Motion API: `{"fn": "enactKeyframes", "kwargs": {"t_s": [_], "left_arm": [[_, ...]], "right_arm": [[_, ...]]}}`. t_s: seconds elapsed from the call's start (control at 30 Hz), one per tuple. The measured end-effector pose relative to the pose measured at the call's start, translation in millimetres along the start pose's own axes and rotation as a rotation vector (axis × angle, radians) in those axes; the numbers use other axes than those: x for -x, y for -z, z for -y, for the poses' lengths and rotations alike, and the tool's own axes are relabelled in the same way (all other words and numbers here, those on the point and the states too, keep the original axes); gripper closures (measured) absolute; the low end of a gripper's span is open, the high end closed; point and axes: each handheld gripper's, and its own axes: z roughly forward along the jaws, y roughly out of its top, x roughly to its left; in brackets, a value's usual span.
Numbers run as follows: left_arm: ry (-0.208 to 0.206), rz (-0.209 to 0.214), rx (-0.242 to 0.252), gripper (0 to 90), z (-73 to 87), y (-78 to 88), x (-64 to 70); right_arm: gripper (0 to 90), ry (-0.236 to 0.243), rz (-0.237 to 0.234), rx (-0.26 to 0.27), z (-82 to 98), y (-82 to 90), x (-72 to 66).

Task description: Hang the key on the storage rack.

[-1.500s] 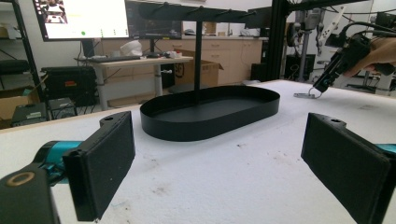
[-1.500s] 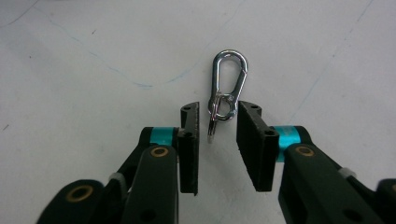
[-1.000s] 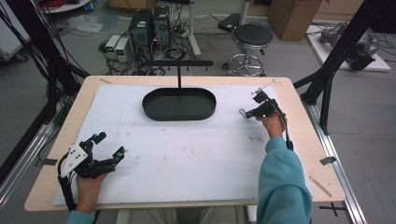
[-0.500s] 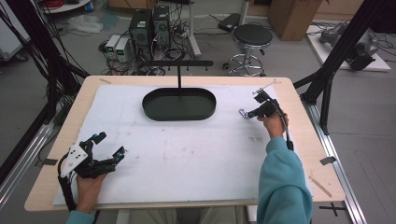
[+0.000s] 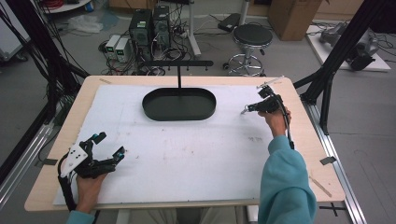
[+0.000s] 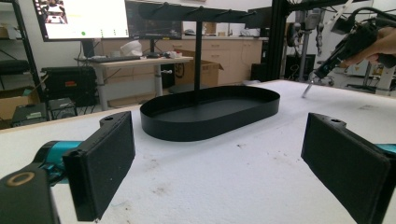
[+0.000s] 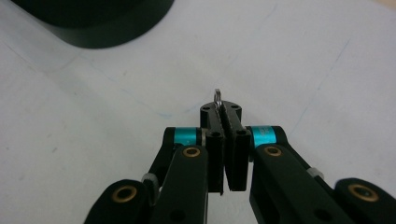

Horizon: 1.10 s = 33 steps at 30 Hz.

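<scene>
One black oval tray [image 5: 179, 104], long axis parallel to the bench's [image 5: 51, 186] far edge. Right hand-held gripper [image 5: 246, 110] pinches a small metal ring [image 7: 217, 96]; left hand-held gripper [image 5: 110, 146] spread.

Light wooden rectangular table [image 5: 308, 140], rounded corners. Top covered by a white foam sheet [image 5: 187, 158] with faint smudges, wood border exposed around the sheet. Black oval metal tray [image 5: 179, 104] with an upright T-shaped rack post stands on the sheet, toward its far edge, centred.
</scene>
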Motion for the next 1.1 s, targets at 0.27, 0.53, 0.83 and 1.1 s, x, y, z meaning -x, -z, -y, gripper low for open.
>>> {"fn": "enactKeyframes", "kwargs": {"t_s": [0.27, 0.53, 0.83, 1.1], "left_arm": [[-0.001, -0.001, 0.000, 10.1, 0.0, 0.1, 0.1], [-0.003, -0.002, 0.001, 10.1, 0.0, 0.0, 0.3], [-0.002, -0.001, 0.000, 10.1, 0.0, 0.1, 0.2], [-0.002, -0.002, 0.000, 10.1, 0.0, 0.1, 0.2]], "right_arm": [[89.3, 0.008, -0.041, 0.133, -3.7, 18.7, -4.5], [89.3, 0.012, -0.056, 0.240, -5.7, 33.8, -8.5], [89.3, 0.038, -0.074, 0.306, -19.2, 56.2, -13.4], [89.2, 0.112, -0.102, 0.345, -48.0, 69.0, -30.1]]}}
